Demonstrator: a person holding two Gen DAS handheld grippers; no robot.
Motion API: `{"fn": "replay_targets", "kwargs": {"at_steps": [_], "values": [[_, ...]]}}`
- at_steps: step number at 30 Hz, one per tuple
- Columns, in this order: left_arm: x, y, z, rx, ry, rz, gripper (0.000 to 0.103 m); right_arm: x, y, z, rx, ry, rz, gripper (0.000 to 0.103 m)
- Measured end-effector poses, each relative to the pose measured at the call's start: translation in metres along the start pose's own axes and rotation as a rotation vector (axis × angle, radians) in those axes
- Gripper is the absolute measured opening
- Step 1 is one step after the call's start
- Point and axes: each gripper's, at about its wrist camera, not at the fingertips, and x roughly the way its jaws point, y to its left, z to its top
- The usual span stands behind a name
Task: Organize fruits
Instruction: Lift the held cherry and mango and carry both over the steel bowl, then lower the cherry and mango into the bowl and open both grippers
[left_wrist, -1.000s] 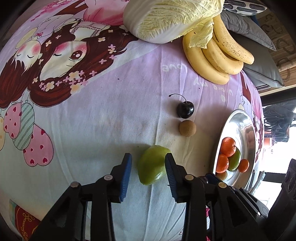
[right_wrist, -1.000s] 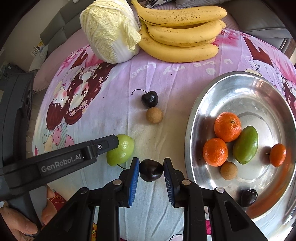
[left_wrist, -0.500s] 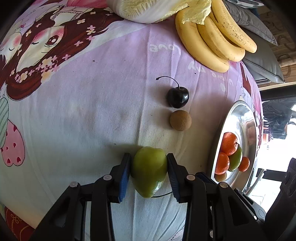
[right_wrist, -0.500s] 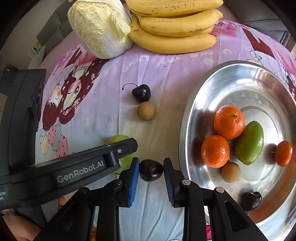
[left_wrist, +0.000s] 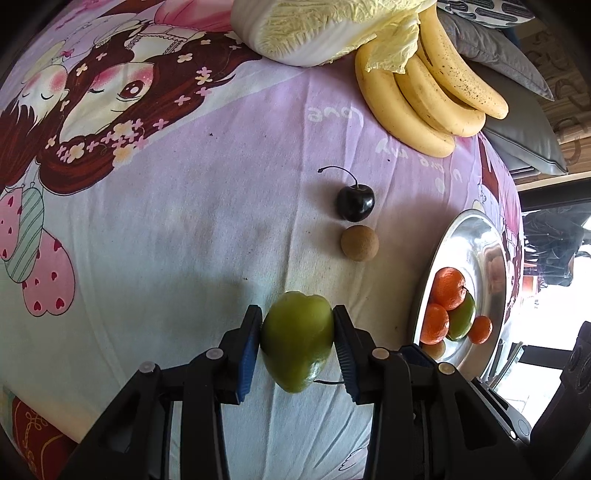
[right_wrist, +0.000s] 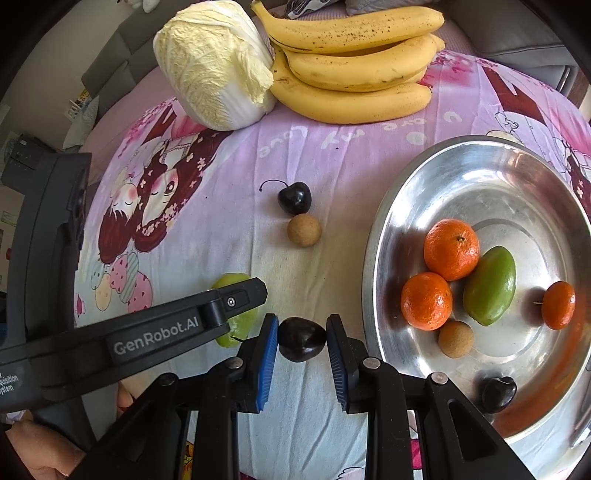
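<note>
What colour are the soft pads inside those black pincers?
Blue, ribbed pads line the black gripper fingers; the right wrist view shows them best.

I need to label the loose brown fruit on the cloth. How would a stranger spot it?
Start at the bananas at the far edge, then come down the pink cloth to the stemmed dark cherry. The small brown ball sits just below it: round, matte tan, stemless, outside the metal plate.

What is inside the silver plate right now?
The silver plate holds three oranges, a green fruit, a brown round fruit and a dark cherry. Its near edge is covered by the right gripper.
</note>
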Motion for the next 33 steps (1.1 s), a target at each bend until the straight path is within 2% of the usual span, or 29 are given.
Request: {"fn": "replay_targets", "kwargs": {"at_steps": [6, 13, 26, 33], "values": [[-0.018, -0.013, -0.006, 0.025, -0.024, 0.010, 0.040, -0.016, -0.008, -0.003, 0.010, -0.028, 0.014, 0.029], [-0.021, -0.044, -0.014, 0.080, -0.025, 0.012, 0.040, -0.035, -0.040, -0.007, 0.067, -0.061, 0.019, 0.029], [0.009, -0.128, -0.038, 0.230, 0.021, 0.013, 0.040, -0.050, -0.124, -0.024, 0.197, -0.081, -0.004, 0.029], [0.027, -0.144, -0.048, 0.247, 0.051, 0.021, 0.040, -0.048, -0.142, -0.032, 0.223, -0.068, -0.022, 0.029]]}}
